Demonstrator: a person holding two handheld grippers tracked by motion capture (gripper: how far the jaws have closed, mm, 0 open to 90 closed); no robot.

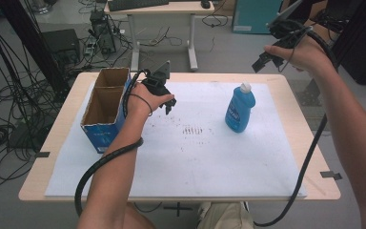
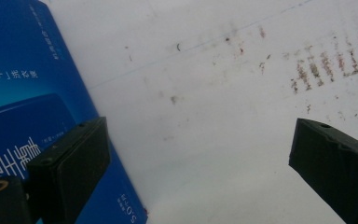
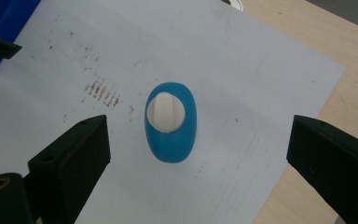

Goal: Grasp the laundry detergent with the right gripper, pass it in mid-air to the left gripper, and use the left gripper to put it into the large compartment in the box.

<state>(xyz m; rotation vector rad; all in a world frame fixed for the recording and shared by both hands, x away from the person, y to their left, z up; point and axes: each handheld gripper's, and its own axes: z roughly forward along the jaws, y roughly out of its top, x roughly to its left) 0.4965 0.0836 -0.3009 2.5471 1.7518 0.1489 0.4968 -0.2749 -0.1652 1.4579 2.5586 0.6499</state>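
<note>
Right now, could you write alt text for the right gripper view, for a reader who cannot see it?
Seen from above, an upright blue plastic bottle with a white cap stands on a white paper sheet, apart from the open right gripper, whose black jaws stand wide on both sides. Brown smudges mark the sheet.

— Any print legible?
— Blue box [image 2: 23,116], left gripper view: white characters on its side, seen upside down, too skewed to read. Small print near the lower corner, also inverted, unclear.
— The blue bottle [image 1: 240,109]?
— High view: a label, too small to make out.
— So nothing readable?
— Nothing with certainty.
</note>
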